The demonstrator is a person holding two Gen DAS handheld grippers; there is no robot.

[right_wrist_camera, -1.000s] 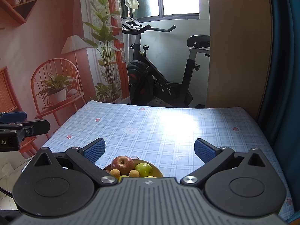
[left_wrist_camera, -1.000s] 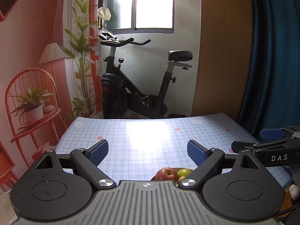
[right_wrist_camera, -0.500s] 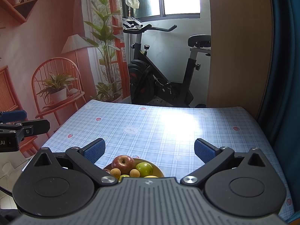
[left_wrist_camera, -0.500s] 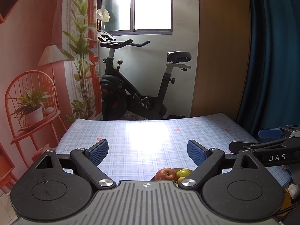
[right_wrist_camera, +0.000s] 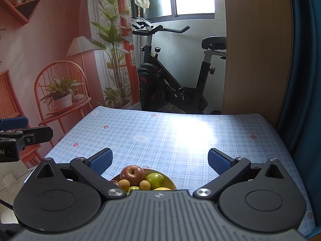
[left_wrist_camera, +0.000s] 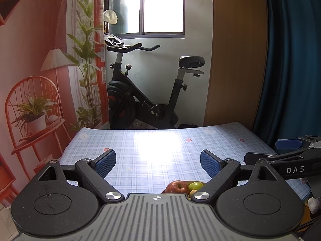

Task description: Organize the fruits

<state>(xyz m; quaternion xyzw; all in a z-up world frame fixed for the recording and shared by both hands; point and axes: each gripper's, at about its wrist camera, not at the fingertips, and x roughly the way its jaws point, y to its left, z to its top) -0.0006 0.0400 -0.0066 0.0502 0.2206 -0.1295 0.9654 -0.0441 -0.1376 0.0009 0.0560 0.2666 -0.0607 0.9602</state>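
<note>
- Left gripper [left_wrist_camera: 158, 163]: jaws spread wide, nothing between the blue pads, hovering above the bench [left_wrist_camera: 160, 146] and angled down toward it.
- Right gripper [right_wrist_camera: 159, 162]: also released, pads well apart, empty; hangs over the near edge of the fruit bowl [right_wrist_camera: 170, 181].
- Fruits all sit in the bowl at the near end of the bench, partly hidden under both gripper bodies.
- On top: red apple [right_wrist_camera: 132, 173], stem up; green fruit [right_wrist_camera: 154, 180] just right of it, touching; two small orange fruits [right_wrist_camera: 144, 185] in front. A bit of yellow at the bowl's near rim, can't tell what fruit.
- From the left wrist view only the red apple and a sliver of green fruit show, low and right of centre.
- Rest of the checked cloth is bare; no second container visible, so the sorting destination can't be told.
- Step, as judged: pre-grasp, start of task. Nothing picked, nothing set out on the bench yet.
- Next move likely calls for: one gripper dropping lower and forward over the bowl, straddling the apple as the topmost, most exposed piece, then closing on its sides.
- Risk: round fruits piled loose, so a nudge could roll the small orange ones out of the bowl.
</note>
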